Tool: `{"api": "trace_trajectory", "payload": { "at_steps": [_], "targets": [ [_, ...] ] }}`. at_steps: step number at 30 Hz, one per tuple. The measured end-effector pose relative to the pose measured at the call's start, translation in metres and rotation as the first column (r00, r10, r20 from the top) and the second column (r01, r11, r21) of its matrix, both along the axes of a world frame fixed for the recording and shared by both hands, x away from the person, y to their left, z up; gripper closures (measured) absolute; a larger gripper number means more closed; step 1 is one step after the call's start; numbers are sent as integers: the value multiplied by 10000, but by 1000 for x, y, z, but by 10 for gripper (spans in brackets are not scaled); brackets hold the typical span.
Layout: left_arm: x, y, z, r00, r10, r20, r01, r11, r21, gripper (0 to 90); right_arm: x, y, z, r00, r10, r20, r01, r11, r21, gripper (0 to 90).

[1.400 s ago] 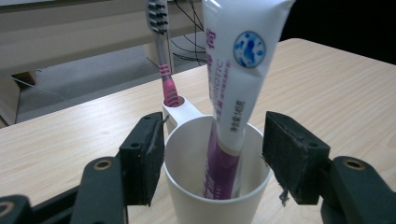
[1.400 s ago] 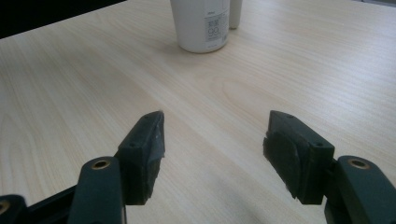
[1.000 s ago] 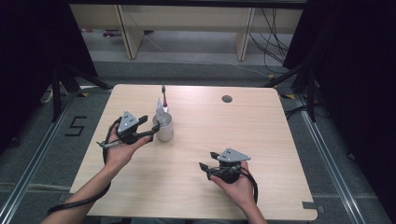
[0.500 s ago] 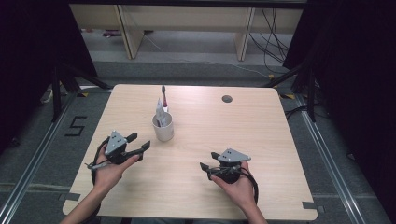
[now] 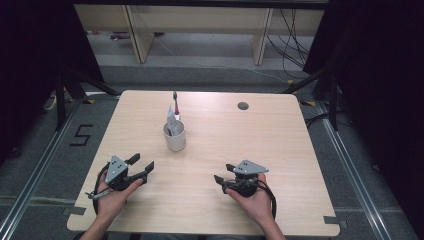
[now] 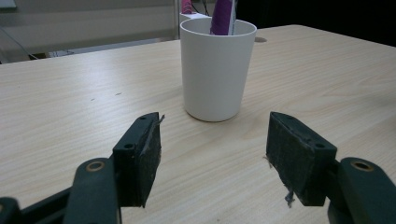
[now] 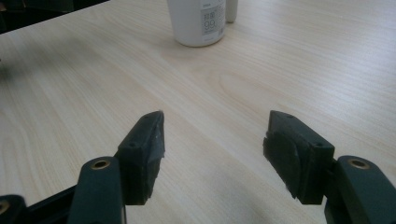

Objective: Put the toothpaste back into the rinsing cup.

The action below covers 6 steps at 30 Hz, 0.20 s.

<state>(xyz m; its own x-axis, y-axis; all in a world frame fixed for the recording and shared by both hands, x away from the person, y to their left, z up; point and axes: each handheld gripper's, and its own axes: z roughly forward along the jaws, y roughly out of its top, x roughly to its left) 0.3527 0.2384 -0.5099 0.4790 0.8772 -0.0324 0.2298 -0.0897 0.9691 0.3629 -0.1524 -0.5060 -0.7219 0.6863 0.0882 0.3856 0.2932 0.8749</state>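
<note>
Upright, white cup (image 5: pixel 174 135) stands mid-tabletop (image 5: pixel 280 150), plain tapered wall, purple-and-white tube and dark-headed brush poking out; label on side facing right gripper (image 5: pixel 220 181). Left gripper (image 5: pixel 141 166) near cup, jaws spread, empty. Right gripper apart, jaws spread, empty.

White cup (image 5: pixel 174 136): plain plastic, slightly tapered, standing upright on the wooden table (image 5: pixel 280 150), left of centre toward the far edge. Printed label on one side. Contents: a purple-and-white tube (image 6: pixel 223 16) and a toothbrush (image 5: pixel 175 102), both upright, projecting above the rim.
</note>
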Motion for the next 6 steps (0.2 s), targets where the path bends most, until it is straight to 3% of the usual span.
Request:
{"api": "trace_trajectory", "payload": {
  "at_steps": [2, 3, 5, 6],
  "targets": [
    [-1, 1, -1, 9998, 86, 172, -85, 10000, -34, 356, 0, -2, 0, 9999, -58, 159, 62, 9998, -208, 382],
    [-1, 0, -2, 9998, 54, 204, -51, 9999, -136, 356, -2, -1, 0, 9996, -216, -204, 215, 9997, -85, 382],
    [-1, 0, -3, 9999, 44, 142, -43, 10000, -65, 356, -1, 0, -1, 9998, -132, -160, 131, 9999, -63, 382],
    [-1, -2, -5, 9998, -26, 185, 28, 10000, -72, 356, 1, -1, -1, 9999, -40, 110, 42, 9998, -212, 382]
  ]
}}
